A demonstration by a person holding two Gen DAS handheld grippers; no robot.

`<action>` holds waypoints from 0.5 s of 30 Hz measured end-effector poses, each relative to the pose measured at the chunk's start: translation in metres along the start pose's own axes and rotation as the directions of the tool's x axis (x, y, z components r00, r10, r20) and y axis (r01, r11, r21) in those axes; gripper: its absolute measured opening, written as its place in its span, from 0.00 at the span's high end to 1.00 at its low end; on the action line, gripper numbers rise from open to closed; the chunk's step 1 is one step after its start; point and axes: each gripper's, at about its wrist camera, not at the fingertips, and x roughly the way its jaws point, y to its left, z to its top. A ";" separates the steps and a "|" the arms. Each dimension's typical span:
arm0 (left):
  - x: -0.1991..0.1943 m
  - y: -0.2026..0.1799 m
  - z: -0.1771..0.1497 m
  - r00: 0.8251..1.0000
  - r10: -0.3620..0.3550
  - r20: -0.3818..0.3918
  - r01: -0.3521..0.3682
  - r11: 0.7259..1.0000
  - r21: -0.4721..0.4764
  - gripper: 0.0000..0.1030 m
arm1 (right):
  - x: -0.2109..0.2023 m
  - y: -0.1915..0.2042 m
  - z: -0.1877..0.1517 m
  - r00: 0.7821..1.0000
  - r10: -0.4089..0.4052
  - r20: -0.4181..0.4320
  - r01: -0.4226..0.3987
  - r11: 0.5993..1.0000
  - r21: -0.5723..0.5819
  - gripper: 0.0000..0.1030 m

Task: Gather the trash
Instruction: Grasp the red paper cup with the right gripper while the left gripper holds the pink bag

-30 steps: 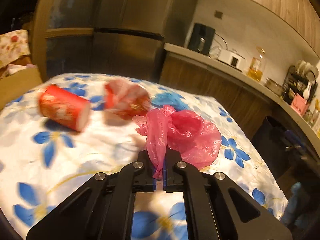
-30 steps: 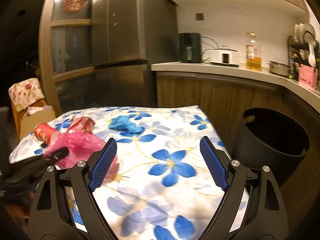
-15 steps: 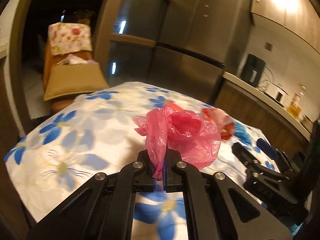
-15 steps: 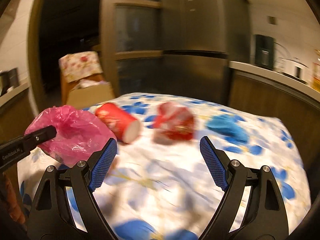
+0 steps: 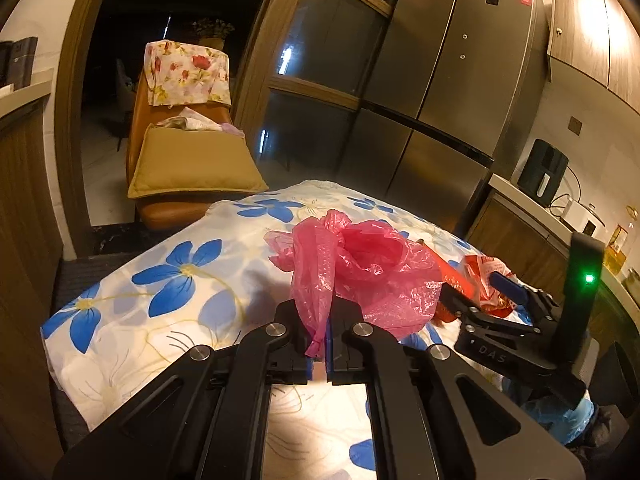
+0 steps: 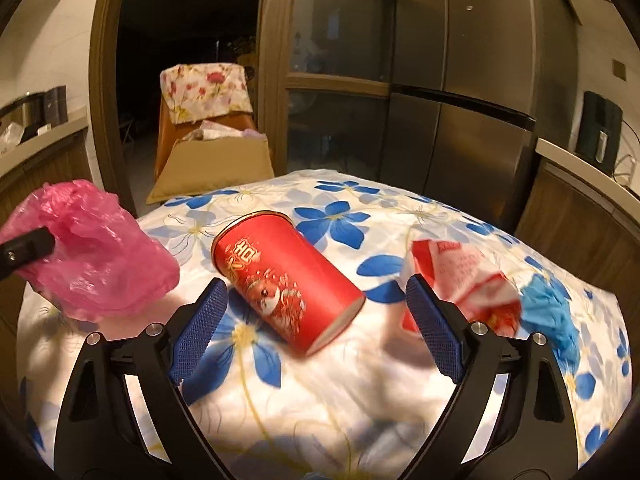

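So compared to a second back, both cameras had swung round to the left: the right gripper used to face the counter and the dark bin, and here it was lined up on the trash on the table, with the red cup sitting right ahead between its wide-open fingers. It wasn't touching it yet though, nothing held.

Biggest thing first: the table with the blue-flower cloth still had most of the trash lying on it. The pink plastic bag was the only thing actually picked up, the left gripper was clamped tight on a twisted bit of it, and the rest bunched up above the cloth. Then the red cup, tipped on its side mid-table. Just right of that was a crumpled red-and-white wrapper, and touching it on the far side a scrunched blue glove or bag, can't tell which.

My read: early days. One item in hand, three left, nothing binned yet as far as I could see.
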 end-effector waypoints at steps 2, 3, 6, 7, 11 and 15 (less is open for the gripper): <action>0.004 -0.001 0.000 1.000 -0.001 -0.003 0.001 1.000 0.001 0.96 | 0.008 0.002 0.001 1.000 0.017 -0.018 -0.017 1.000 -0.010 0.13; 0.005 -0.001 0.000 1.000 -0.002 -0.005 0.002 1.000 -0.001 0.96 | 0.013 0.004 0.002 0.999 0.022 -0.029 -0.023 1.000 -0.017 0.13; 0.007 -0.003 0.000 1.000 -0.004 -0.008 0.004 1.000 0.000 0.96 | 0.022 0.006 0.002 0.998 0.034 -0.054 -0.036 0.999 -0.035 0.13; 0.007 -0.004 0.000 1.000 -0.003 -0.009 0.003 1.000 0.001 0.96 | 0.024 0.007 0.002 0.997 0.039 -0.063 -0.041 0.998 -0.039 0.13; 0.010 -0.004 0.000 1.000 -0.001 -0.017 0.001 1.000 0.000 0.96 | 0.031 0.009 0.001 0.995 0.039 -0.088 -0.043 0.998 -0.043 0.25; 0.010 -0.004 0.001 1.000 0.001 -0.016 -0.001 1.000 0.000 0.96 | 0.030 0.010 -0.001 0.995 0.043 -0.089 -0.047 0.998 -0.043 0.40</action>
